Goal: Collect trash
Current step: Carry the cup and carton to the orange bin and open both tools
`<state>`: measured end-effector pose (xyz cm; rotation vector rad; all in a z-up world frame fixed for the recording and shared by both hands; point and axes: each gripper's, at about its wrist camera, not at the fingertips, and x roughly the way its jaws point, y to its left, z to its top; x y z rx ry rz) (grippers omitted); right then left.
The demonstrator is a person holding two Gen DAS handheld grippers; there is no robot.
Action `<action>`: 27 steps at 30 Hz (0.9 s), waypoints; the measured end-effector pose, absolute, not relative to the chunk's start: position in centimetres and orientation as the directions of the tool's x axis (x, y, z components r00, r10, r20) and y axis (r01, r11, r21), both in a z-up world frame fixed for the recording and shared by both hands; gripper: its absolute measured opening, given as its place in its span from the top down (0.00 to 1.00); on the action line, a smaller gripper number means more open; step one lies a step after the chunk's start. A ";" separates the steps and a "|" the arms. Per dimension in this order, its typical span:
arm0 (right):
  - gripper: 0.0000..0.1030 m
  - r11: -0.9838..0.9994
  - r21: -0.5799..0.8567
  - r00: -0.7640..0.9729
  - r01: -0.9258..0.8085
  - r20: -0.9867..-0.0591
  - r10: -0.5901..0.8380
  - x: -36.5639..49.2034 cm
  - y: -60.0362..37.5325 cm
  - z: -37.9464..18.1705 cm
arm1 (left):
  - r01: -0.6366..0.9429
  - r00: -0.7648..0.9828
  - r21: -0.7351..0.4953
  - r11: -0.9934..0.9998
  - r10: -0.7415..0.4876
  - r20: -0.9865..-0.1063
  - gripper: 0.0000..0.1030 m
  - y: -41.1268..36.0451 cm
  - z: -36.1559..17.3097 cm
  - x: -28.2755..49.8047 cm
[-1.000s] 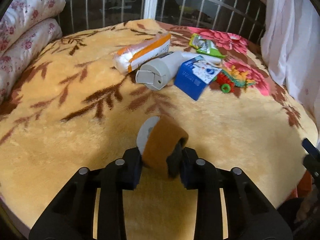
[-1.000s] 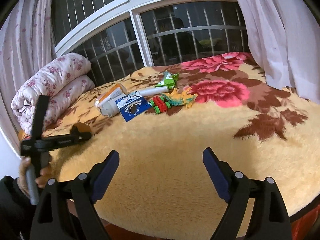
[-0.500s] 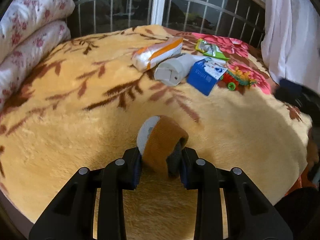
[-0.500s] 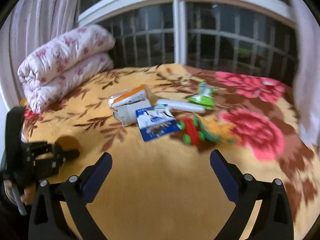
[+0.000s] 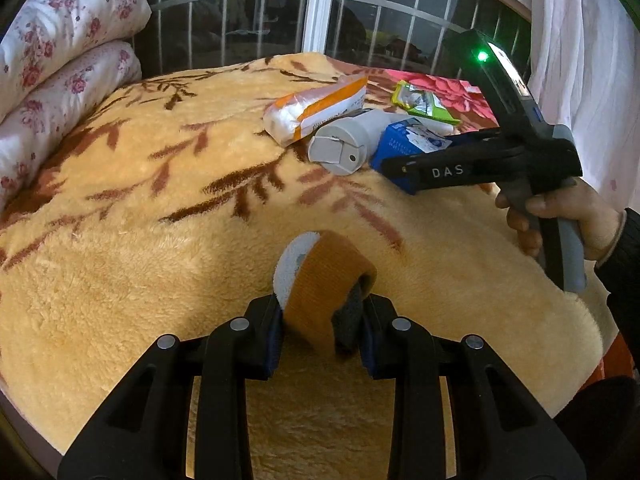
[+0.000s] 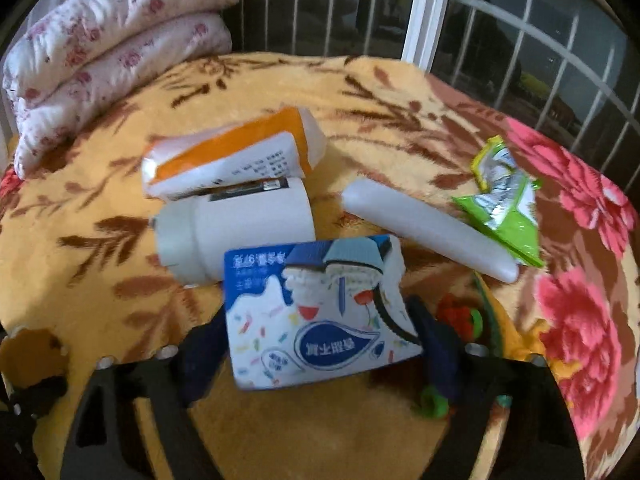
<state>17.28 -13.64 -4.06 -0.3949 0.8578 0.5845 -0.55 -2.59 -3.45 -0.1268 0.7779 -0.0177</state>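
My left gripper [image 5: 322, 332] is shut on a rolled orange sock [image 5: 328, 272] with a white toe, held just above the yellow blanket [image 5: 160, 240]. My right gripper [image 6: 320, 332], held by a hand [image 5: 560, 216], reaches into the pile of litter. Its jaws are closing, and a blue and white carton [image 6: 320, 312] lies between its fingers [image 6: 204, 344]. The blur hides whether the pads touch the carton. In the left wrist view the right gripper [image 5: 400, 168] covers part of that carton [image 5: 404, 140].
Around the carton lie an orange and white packet [image 6: 228, 160], a white bottle with a grey cap [image 6: 236, 228], a white tube [image 6: 428, 228], a green wrapper [image 6: 504, 200] and a red and green toy [image 6: 464, 316]. A folded floral quilt [image 6: 108, 40] sits at the back left, a barred window behind.
The right gripper swung across the bed to the pile and came down around the blue carton, its jaws narrowing. The left gripper kept hold of the sock and barely moved.
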 end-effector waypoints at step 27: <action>0.24 0.785 0.213 0.564 -0.581 -0.589 0.578 -6.4 -27.4 5.2 | 0.135 0.771 -0.118 0.984 -0.179 -0.611 0.71 -4.6 0.6 -11.3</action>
